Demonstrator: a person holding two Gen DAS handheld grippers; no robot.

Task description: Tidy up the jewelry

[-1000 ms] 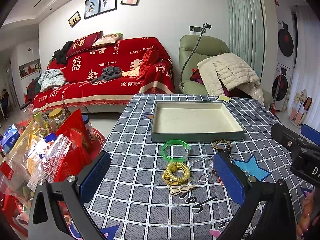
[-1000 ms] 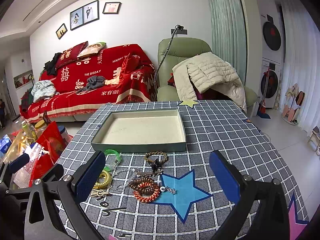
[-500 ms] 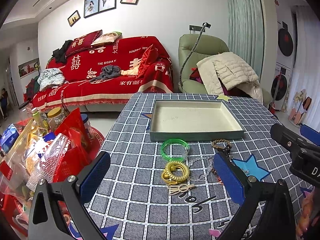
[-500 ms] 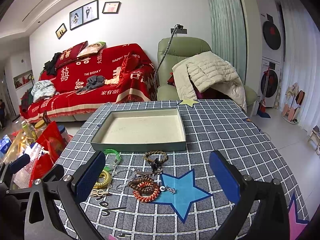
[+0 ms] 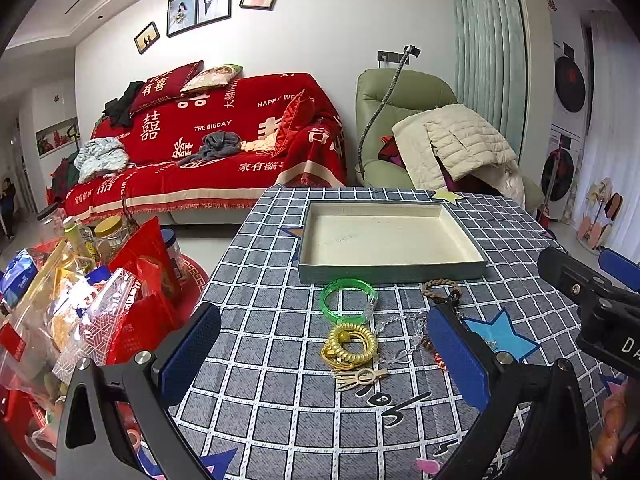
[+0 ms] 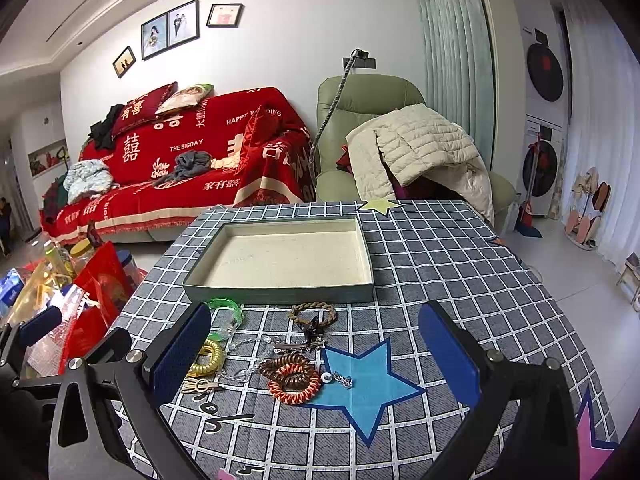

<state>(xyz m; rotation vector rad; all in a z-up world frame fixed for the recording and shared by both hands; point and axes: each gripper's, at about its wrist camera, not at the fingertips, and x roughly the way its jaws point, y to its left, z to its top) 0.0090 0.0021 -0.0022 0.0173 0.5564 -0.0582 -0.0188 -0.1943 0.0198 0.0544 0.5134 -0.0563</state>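
An empty grey-green tray (image 5: 392, 273) (image 6: 280, 294) with a cream floor sits on the checked tablecloth. In front of it lie a green bangle (image 5: 349, 300) (image 6: 226, 307), a yellow coil hair tie (image 5: 352, 346) (image 6: 208, 358), a gold hair clip (image 5: 360, 378), a braided brown bracelet (image 6: 314, 312) (image 5: 440, 286), a clear bead chain (image 6: 248, 346) and brown and orange coil ties (image 6: 292, 378). My left gripper (image 5: 324, 360) is open above the yellow tie. My right gripper (image 6: 316, 356) is open above the coil ties. Both are empty.
Red snack bags and jars (image 5: 80, 280) crowd the floor left of the table. A red sofa (image 5: 208, 152) and a green armchair with a beige jacket (image 5: 440, 140) stand behind. The table's right edge (image 6: 560, 300) drops to open floor.
Both grippers have crept slightly forward toward the jewelry. The jaws stay open and no item has moved.
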